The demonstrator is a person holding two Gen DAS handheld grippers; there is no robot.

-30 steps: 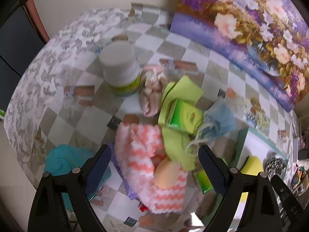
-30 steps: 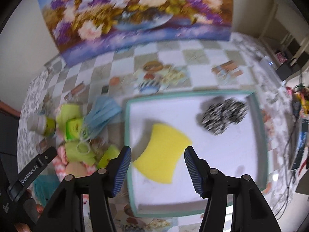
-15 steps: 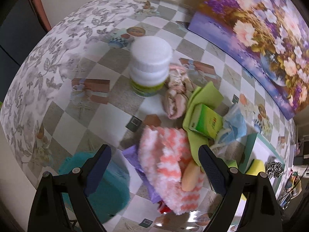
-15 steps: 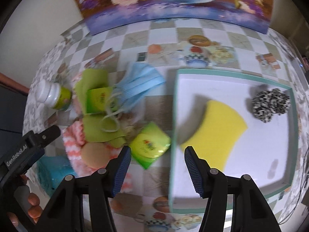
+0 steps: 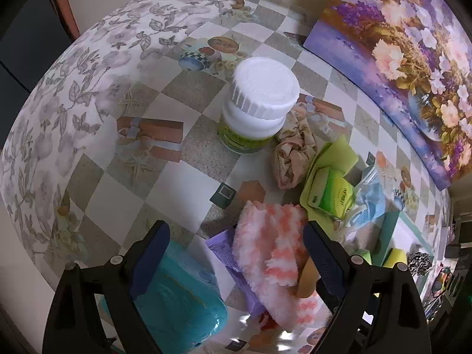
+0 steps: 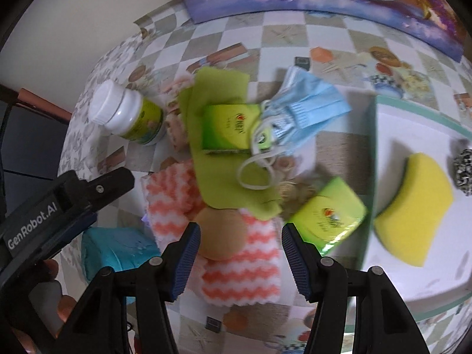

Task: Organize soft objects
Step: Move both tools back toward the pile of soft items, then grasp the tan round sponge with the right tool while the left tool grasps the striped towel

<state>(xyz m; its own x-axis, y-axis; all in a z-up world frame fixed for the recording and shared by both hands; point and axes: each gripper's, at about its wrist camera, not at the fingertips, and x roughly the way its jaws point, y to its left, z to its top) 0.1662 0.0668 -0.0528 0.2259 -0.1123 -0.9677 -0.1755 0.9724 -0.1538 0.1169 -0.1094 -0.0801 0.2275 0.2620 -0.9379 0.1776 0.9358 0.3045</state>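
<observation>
A pile of soft things lies on the checked tablecloth. My left gripper (image 5: 236,253) hangs open above the pink-and-white fluffy cloth (image 5: 268,242), with a purple cloth (image 5: 227,253) and a teal soft object (image 5: 177,295) below its left finger. My right gripper (image 6: 242,259) stands open, nothing held, over the same zigzag cloth (image 6: 242,277) and a peach puff (image 6: 221,233). A green cloth (image 6: 218,171), a blue face mask (image 6: 306,109) and a beige rag (image 5: 292,150) lie further back. A yellow sponge (image 6: 419,209) and a black-and-white scrunchie (image 6: 464,168) rest in the white tray (image 6: 371,159).
A white-capped bottle (image 5: 262,97) stands at the pile's far left. A green box (image 6: 227,126) sits on the green cloth, and a green packet (image 6: 330,221) lies by the tray's rim. A floral painting (image 5: 413,59) leans on the wall behind. A hand (image 6: 50,268) holds the left gripper.
My right gripper has swung left from above the tray to above the pile. The left gripper has shifted away from the tray, so the bottle and the teal object fill more of its view.
</observation>
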